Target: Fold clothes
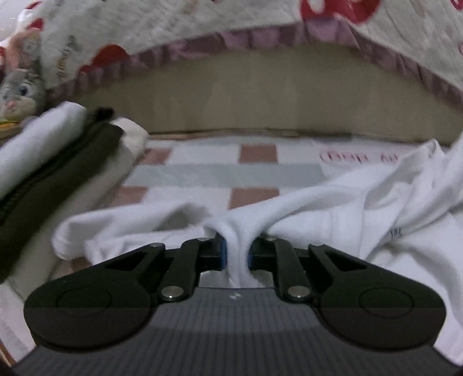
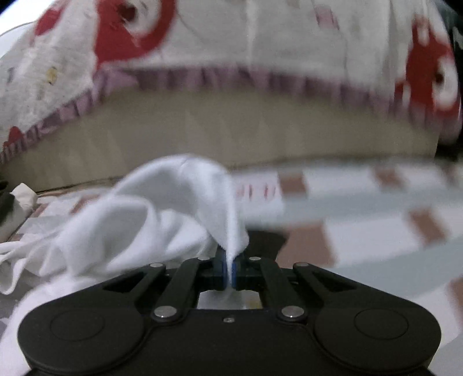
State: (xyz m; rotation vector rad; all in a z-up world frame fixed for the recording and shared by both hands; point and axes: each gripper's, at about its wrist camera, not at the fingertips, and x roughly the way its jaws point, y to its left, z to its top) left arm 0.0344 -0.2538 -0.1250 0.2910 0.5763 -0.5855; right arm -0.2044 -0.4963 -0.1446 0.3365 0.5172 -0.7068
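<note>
A white garment (image 1: 332, 208) lies crumpled on a checked mat (image 1: 231, 170) of white, pink and grey squares. In the left wrist view my left gripper (image 1: 238, 250) is shut on a bunched fold of this white cloth, which spreads away to the right and left. The right wrist view shows my right gripper (image 2: 230, 267) shut on a thin edge of the same white garment (image 2: 139, 219), whose bulk heaps up to the left of the fingers. That view is blurred.
A stack of folded clothes (image 1: 52, 162), white and dark, rests at the left of the mat. Behind it sits a grey plush rabbit (image 1: 17, 92). A bed with a red-and-white quilt (image 1: 202, 23) and beige base (image 1: 260, 107) closes off the far side.
</note>
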